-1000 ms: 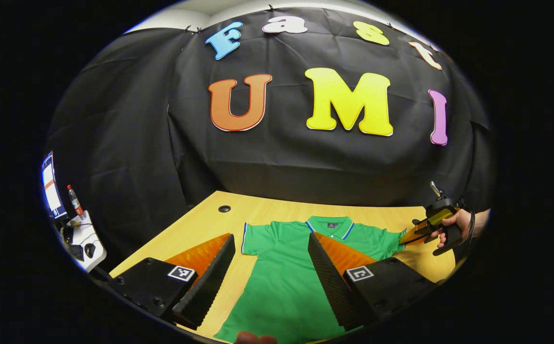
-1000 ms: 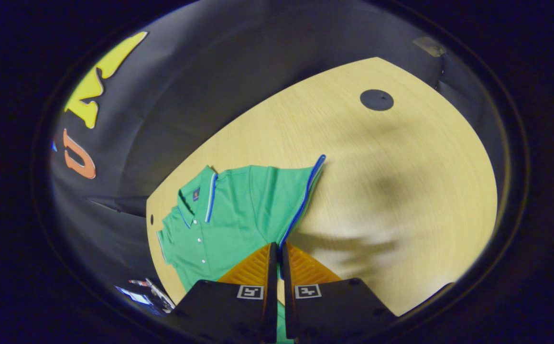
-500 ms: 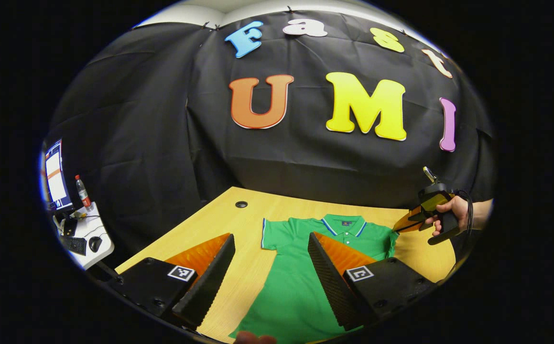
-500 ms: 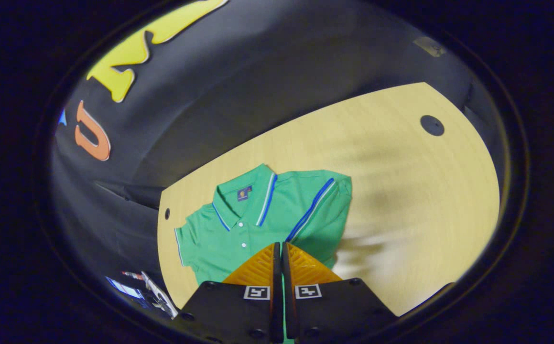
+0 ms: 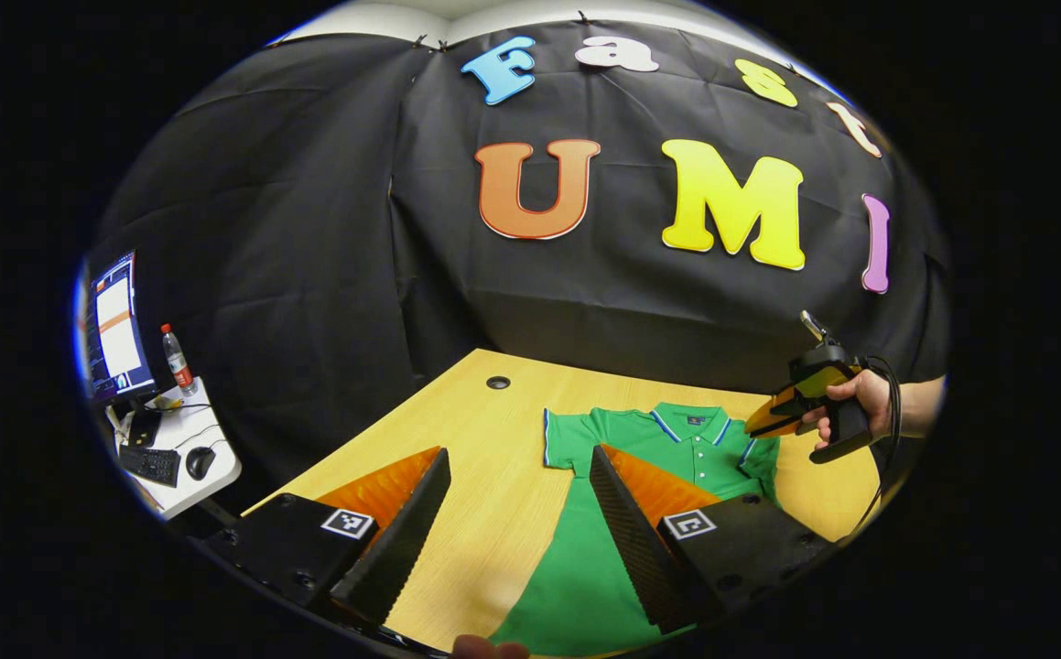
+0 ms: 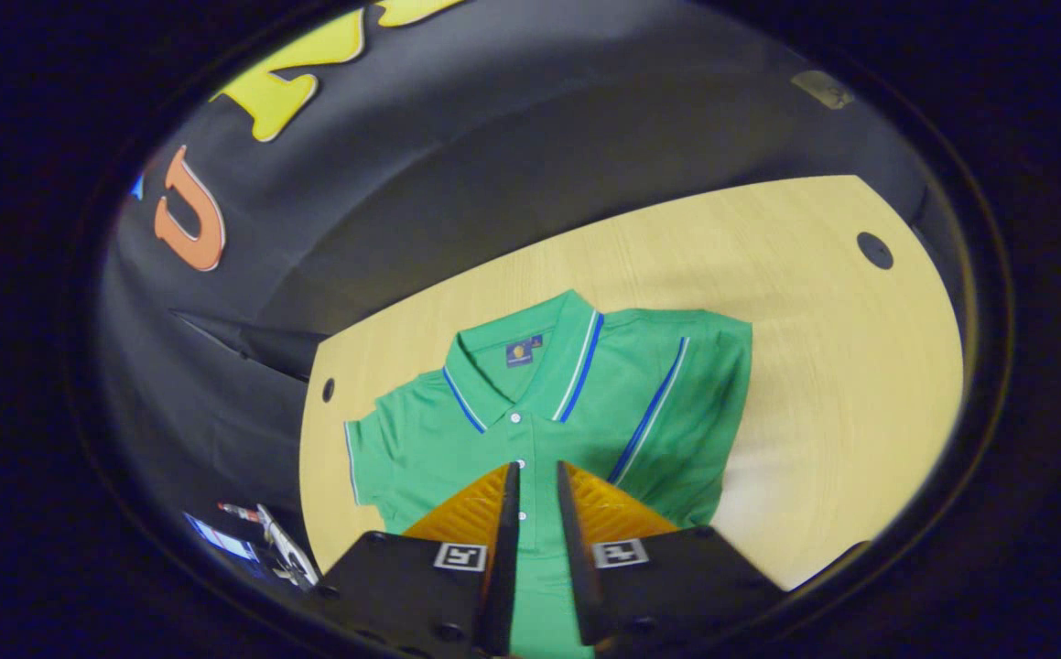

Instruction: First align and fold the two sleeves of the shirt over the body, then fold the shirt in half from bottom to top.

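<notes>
A green polo shirt [image 6: 539,412] with blue-and-white trim lies face up on the wooden table [image 6: 814,366], collar toward the wall. One sleeve [image 6: 667,403] is folded in over the body; the other sleeve [image 6: 370,448] lies spread flat. My right gripper [image 6: 537,469] hovers above the button placket, its jaws a little apart with nothing between them. In the left gripper view a hand [image 5: 860,398] holds that right gripper [image 5: 754,427] above the shirt's [image 5: 585,549] far shoulder. My left gripper [image 5: 519,453] stands wide open over the near left of the shirt, holding nothing.
Round cable holes [image 5: 497,382] [image 6: 874,249] sit near the table's back corners. Left of the table stands a white side desk [image 5: 219,462] with a monitor [image 5: 113,325], a bottle [image 5: 178,357], a keyboard and a mouse. Bare wood stretches on both sides of the shirt.
My right gripper carried the sleeve inward over the body, then parted its jaws and let the sleeve go. My left gripper drifted leftward, still wide open.
</notes>
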Motion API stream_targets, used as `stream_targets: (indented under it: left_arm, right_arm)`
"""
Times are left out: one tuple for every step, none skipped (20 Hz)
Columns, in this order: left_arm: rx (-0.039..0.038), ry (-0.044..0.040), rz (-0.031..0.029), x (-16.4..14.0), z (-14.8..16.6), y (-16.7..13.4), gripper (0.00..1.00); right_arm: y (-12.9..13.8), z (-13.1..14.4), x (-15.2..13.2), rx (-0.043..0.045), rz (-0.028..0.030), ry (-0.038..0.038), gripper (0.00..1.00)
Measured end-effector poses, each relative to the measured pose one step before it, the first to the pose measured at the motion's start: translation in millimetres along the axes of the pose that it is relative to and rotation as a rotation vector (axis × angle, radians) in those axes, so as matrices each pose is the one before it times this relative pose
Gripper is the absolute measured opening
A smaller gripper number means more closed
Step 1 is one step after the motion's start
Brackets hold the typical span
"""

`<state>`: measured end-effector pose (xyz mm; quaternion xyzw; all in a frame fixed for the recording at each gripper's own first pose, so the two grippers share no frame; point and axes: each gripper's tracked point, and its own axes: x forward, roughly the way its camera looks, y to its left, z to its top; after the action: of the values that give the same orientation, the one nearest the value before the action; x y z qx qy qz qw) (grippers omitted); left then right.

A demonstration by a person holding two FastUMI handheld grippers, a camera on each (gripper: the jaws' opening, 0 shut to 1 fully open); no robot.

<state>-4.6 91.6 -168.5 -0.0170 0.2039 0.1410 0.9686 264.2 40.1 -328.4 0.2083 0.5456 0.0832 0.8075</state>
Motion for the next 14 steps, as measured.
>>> stream_targets:
  left_arm:
    - [0.00426,-0.00108,-0.02754,4.41,1.28,-2.60,0.99]
    - [-0.00126,-0.00008,-0.02539,3.89,0.79,-3.68,0.99]
    - [-0.00365,0.00562,-0.03253,4.54,1.06,-4.21,0.99]
    - [-0.00163,0.00341,-0.02643,6.01,1.17,-2.41,0.99]
    - [0.00047,0.01084,-0.02613,7.20,0.10,-0.33,0.98]
    - [-0.00511,0.01211,-0.02918,8.21,1.16,-0.14,0.99]
    - [-0.01049,0.01341,-0.02794,8.33,0.45,0.23,0.99]
    - [-0.00664,0.01304,-0.01907,9.11,-0.09,2.31,0.99]
    - [0.01017,0.01580,-0.01770,9.82,-0.12,2.52,0.99]
    - [0.01868,0.01382,-0.01561,8.71,-0.06,3.95,0.99]
    - [0.00912,0.02354,-0.02333,10.70,-2.42,2.79,0.99]
    - [-0.01292,0.02327,-0.02833,10.04,-3.28,1.91,0.98]
    - [-0.02783,0.03237,-0.03495,11.01,-1.19,0.20,0.98]
    - [-0.03955,0.03499,-0.03012,10.24,-2.26,1.45,0.98]
  right_arm:
    - [-1.14,-2.46,-11.71,-0.00103,0.00081,-0.01810,0.32]
    - [-1.15,-0.70,-11.19,-0.00502,-0.00338,-0.01549,0.42]
    - [-1.21,-1.97,-12.02,-0.01157,-0.00058,-0.02115,0.52]
    - [-2.82,-0.69,-13.14,-0.03318,-0.01430,-0.02672,0.62]
    - [-6.18,-1.58,-12.81,-0.05078,-0.02059,-0.03294,0.77]
    - [-4.61,0.51,-14.91,-0.05239,-0.01870,-0.03402,0.91]
    - [-1.51,0.89,-18.53,-0.04490,-0.00475,-0.03428,0.92]
    - [-1.85,-1.18,-17.20,-0.04083,-0.00693,-0.02808,0.92]
    - [-0.67,-3.67,-16.24,-0.03445,0.00364,-0.02679,0.92]
    - [1.99,-3.18,-16.44,-0.03086,0.01578,-0.02179,0.84]
    - [3.52,-6.52,-16.51,-0.02201,0.02382,-0.01424,0.92]
    - [3.55,-5.49,-15.67,-0.01115,0.02712,-0.01595,0.92]
    - [2.41,-5.78,-14.81,-0.00352,0.02381,-0.02030,0.92]
    - [2.40,-6.32,-12.55,-0.00567,0.01924,-0.00885,0.93]
